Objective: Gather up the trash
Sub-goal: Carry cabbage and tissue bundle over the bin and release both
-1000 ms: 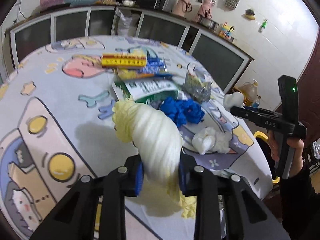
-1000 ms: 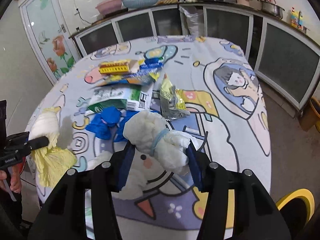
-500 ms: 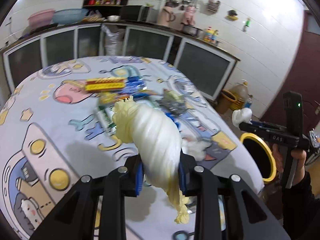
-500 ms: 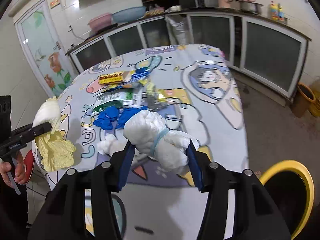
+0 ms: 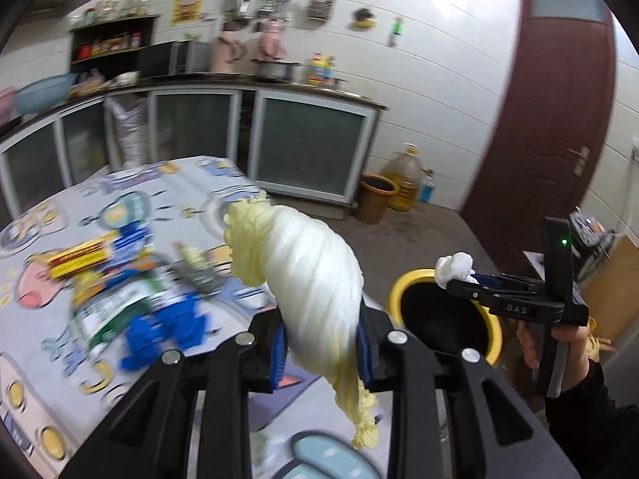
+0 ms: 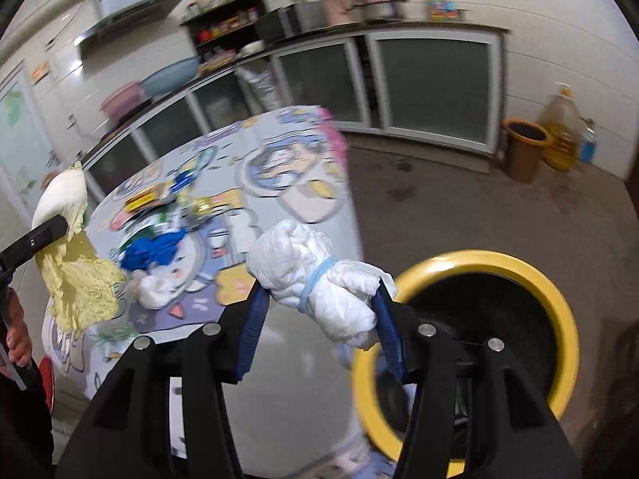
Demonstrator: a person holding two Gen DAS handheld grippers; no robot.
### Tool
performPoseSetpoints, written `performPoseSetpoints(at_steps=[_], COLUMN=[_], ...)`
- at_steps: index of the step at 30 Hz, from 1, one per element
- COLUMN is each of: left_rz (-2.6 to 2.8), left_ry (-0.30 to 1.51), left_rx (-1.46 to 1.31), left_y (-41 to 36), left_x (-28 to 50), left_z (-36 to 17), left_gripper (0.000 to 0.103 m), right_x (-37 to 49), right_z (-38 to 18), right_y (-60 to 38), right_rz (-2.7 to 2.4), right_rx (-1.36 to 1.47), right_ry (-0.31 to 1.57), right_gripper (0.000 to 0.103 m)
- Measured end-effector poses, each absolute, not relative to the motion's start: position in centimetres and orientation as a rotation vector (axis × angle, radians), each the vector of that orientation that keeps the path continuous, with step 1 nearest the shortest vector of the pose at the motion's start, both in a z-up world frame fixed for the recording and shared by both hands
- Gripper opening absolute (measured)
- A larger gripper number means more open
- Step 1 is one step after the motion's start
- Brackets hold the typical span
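Kitchen backdrop with white tiled walls, glass-front cabinets and a dark red door (image 5: 559, 92), and up front a round surface (image 5: 36, 319) under a cartoon tablecloth with plenty of litter on it: blue crumpled stuff (image 5: 167, 327), a green-and-white packet (image 5: 116, 307), a yellow-red box (image 5: 80, 257) and a white wad (image 6: 155, 287). Left gripper (image 5: 321, 349) is clamped around the middle of a cabbage-like leafy bundle (image 5: 307, 275), frilly ends sticking out both sides, probably pinched at the waist so it doesn't flop apart. Right gripper (image 6: 319, 311) is squeezing a white tissue wad (image 6: 315, 275) with a light blue band around it. Both loads hang off the edge of the surface, near the yellow-rimmed bin (image 6: 559, 303) on the floor, with the tissue wad closest to its dark opening. Looks like the carry-to-bin step, two pieces at once to save a trip. Next I'd guess each needs to be right over the hole before letting go, since the leafy thing is long and could catch on the rim.
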State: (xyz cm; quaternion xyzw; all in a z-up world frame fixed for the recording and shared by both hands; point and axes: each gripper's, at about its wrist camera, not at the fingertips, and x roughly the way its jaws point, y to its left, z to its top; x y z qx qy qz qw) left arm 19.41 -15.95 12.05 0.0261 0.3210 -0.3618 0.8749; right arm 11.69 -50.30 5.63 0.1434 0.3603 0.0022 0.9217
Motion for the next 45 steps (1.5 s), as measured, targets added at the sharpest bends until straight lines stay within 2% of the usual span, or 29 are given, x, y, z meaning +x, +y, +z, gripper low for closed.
performPoseSetpoints(at_steps=[17, 29, 40, 42, 44, 45], left_rz=[-1.041, -1.07, -1.074, -1.068, -1.063, -1.06], left_ry=[0.782, 0.865, 0.895, 0.902, 0.901, 0.9], left_rx=[0.15, 0.184, 0.191, 0.182, 0.169, 0.165], left_y=[-34.8, -40.8, -43.1, -43.1, -43.0, -42.9], left_x=[18.9, 19.2, 19.1, 19.2, 19.3, 19.3], left_z=[6.8, 3.0, 1.4, 1.3, 1.4, 1.4], left_gripper=[0.026, 0.026, 0.026, 0.03, 0.038, 0.043], right_x=[6.2, 6.4, 6.2, 6.0, 6.0, 5.9], right_z=[0.3, -2.9, -4.5, -4.4, -4.5, -4.6], right_y=[-59.6, -61.4, -62.1, -62.2, -62.5, -62.6], right_rz=[-0.241, -0.281, -0.302, -0.307, -0.308, -0.311], right_rx=[0.406, 0.462, 0.469, 0.478, 0.489, 0.495], right_ry=[0.787, 0.838, 0.872, 0.875, 0.882, 0.885], right_gripper=[0.05, 0.05, 0.05, 0.051, 0.055, 0.066])
